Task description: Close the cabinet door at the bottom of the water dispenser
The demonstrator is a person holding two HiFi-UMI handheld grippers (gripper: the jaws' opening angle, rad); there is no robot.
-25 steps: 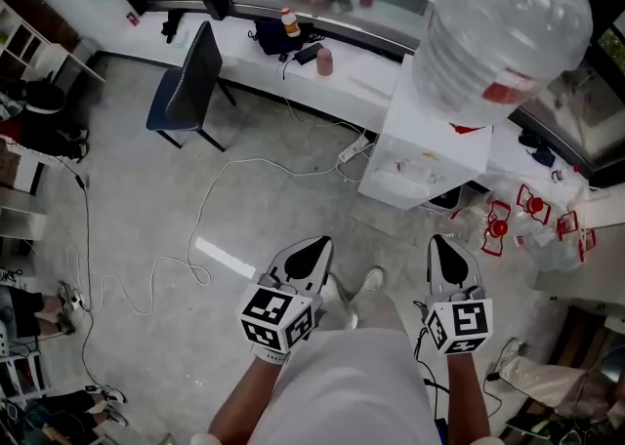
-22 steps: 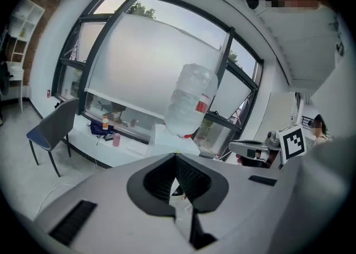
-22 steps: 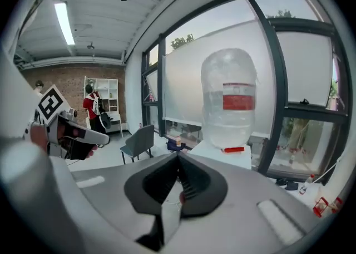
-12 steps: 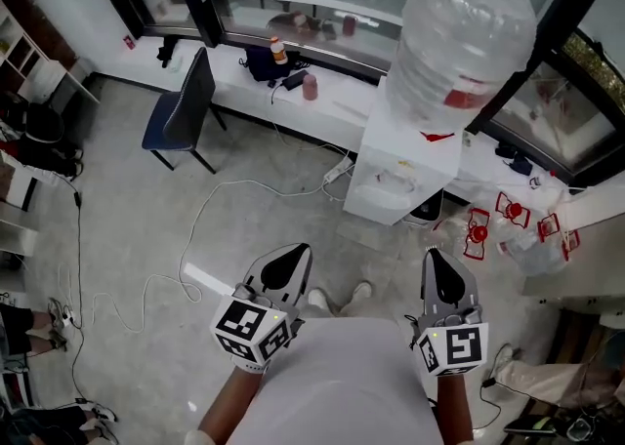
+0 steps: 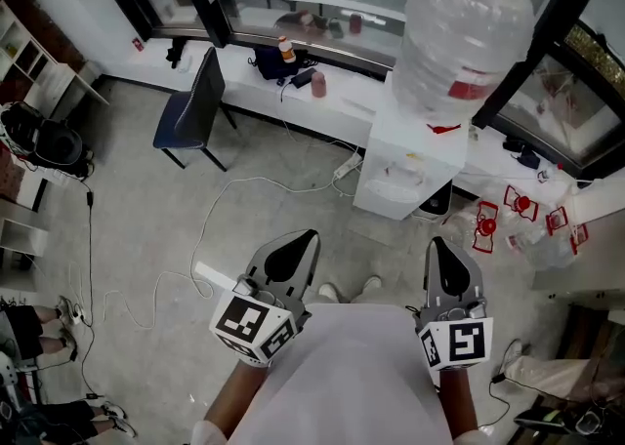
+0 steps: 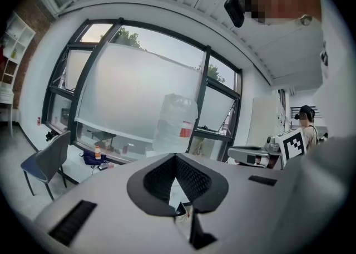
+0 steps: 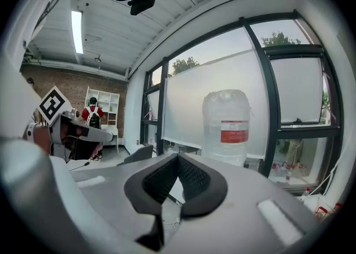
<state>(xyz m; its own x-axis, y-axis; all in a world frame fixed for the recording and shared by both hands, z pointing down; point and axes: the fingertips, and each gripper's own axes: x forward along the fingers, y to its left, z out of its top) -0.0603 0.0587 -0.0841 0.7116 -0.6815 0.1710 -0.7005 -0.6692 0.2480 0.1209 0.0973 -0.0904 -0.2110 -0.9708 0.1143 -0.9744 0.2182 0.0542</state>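
- The water dispenser point(image 5: 415, 155) stands ahead of the person and a little to the right, a white column backed against the long white counter point(image 5: 342, 101) under the window.
- Its cabinet door is on the lower front. The steep overhead angle hides that face, so I cannot tell whether the door is open or closed.
- A large clear water bottle point(image 5: 469, 28) with a red label sits upside down on top of the dispenser.
- The left gripper point(image 5: 305, 238) is held in front of the person's torso and points toward the dispenser, well apart from it. Its jaws are closed together with nothing between them; the left gripper view shows the pads meeting at the tip point(image 6: 176, 157).
- The right gripper point(image 5: 439, 248) is level with it on the other side, also aimed at the dispenser and well short of it. Its jaws are closed and empty too point(image 7: 178, 157).
- The person's shoes point(image 5: 352, 289) show on the floor between the two grippers.
- A white power strip point(image 5: 347, 168) lies on the grey floor just left of the dispenser's base, and a white cable point(image 5: 210, 209) loops away from it across the floor.
- A dark blue chair point(image 5: 195, 106) stands near the counter, farther left.
- On the counter are a dark bag point(image 5: 273, 60), a small orange-capped bottle point(image 5: 287, 48) and a pink cup point(image 5: 319, 85).
- Red-and-white items point(image 5: 518, 209) lie to the right of the dispenser.
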